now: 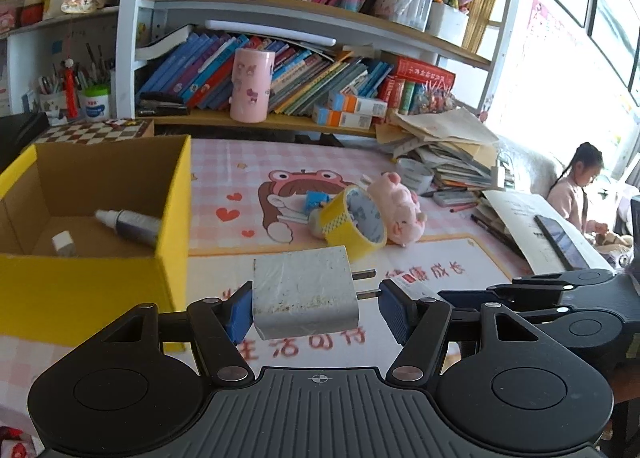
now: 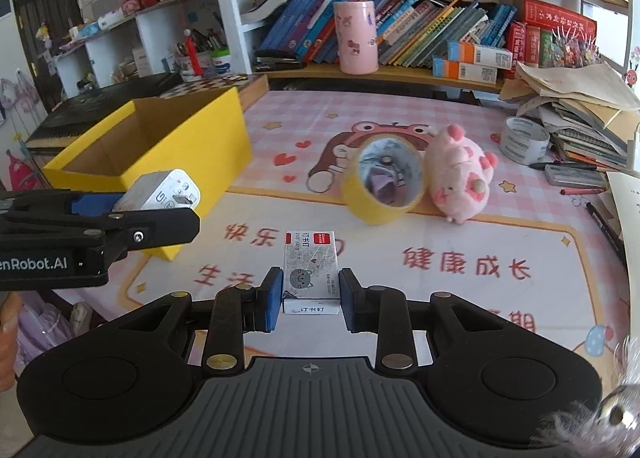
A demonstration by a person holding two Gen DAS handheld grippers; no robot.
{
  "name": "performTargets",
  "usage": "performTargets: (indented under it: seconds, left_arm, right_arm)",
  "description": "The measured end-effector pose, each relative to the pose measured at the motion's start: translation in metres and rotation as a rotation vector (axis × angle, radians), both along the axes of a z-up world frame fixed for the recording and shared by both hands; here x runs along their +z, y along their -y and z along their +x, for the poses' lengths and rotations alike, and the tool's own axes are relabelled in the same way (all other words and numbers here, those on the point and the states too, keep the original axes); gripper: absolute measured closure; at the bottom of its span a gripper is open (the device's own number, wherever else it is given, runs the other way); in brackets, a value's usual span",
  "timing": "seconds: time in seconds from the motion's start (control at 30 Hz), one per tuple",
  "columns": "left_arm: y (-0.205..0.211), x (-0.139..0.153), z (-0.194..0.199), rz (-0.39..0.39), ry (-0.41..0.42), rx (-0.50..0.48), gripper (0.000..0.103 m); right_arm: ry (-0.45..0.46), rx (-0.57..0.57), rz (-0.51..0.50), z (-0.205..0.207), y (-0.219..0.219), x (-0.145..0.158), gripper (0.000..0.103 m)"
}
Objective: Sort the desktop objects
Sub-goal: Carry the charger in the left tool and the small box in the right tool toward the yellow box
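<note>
Nearest the lens, the left gripper has its jaws pinching a white plug adapter, the blue pads bearing on its ends, with the two prongs pointing toward the right pad and the block's long axis running across the jaws. The right gripper has its jaws pressed onto the sides of a small staple box, the box's long axis pointing forward, away from the camera. Both loads are carried clear of the pink-checked tabletop. Just beyond and to the left of the adapter stands the open yellow box, already holding a small dropper bottle and a white eraser-like block; the left gripper appears the nearer of the two to its rim, the likely drop point. Farther back on the mat, a yellow tape roll on edge touches a pink plush pig, with a grey tape roll beside stacked papers. A person sits at the far right.
</note>
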State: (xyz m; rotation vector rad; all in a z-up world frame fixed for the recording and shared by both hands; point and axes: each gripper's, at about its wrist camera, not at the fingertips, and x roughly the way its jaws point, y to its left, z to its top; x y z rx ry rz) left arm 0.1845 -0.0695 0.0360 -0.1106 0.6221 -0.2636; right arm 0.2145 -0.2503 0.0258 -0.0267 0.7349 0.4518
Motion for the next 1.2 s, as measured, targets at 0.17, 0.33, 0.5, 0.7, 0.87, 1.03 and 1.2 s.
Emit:
performTargets:
  seconds: [0.17,0.33,0.5,0.7,0.87,1.03,1.2]
  left_arm:
    - [-0.018,0.0,-0.025,-0.006,0.006,-0.013,0.038]
    - [-0.038,0.0,-0.055,-0.007,-0.002,-0.023,0.038]
    - [-0.055,-0.004,-0.084,-0.005,-0.017,-0.04,0.038]
    - [-0.075,-0.007,-0.113,-0.007,-0.024,-0.033,0.038]
    - [-0.088,-0.008,-0.131,-0.011,-0.032,-0.033,0.038]
    - [-0.1,-0.008,-0.143,-0.017,-0.029,-0.022,0.038]
    - [-0.112,-0.006,-0.152,-0.02,-0.018,-0.001,0.038]
  right_arm:
    - [-0.004,-0.03,-0.01,-0.025,-0.019,-0.001,0.076]
    - [-0.005,-0.044,-0.021,-0.057,-0.039,-0.002,0.076]
    - [-0.019,-0.052,-0.033,-0.09,-0.059,-0.007,0.076]
    - [-0.036,-0.059,-0.036,-0.122,-0.08,-0.012,0.076]
    - [-0.044,-0.048,-0.041,-0.141,-0.095,-0.013,0.076]
    - [-0.045,-0.034,-0.047,-0.152,-0.108,-0.011,0.076]
    - [-0.038,-0.007,-0.056,-0.158,-0.121,-0.01,0.076]
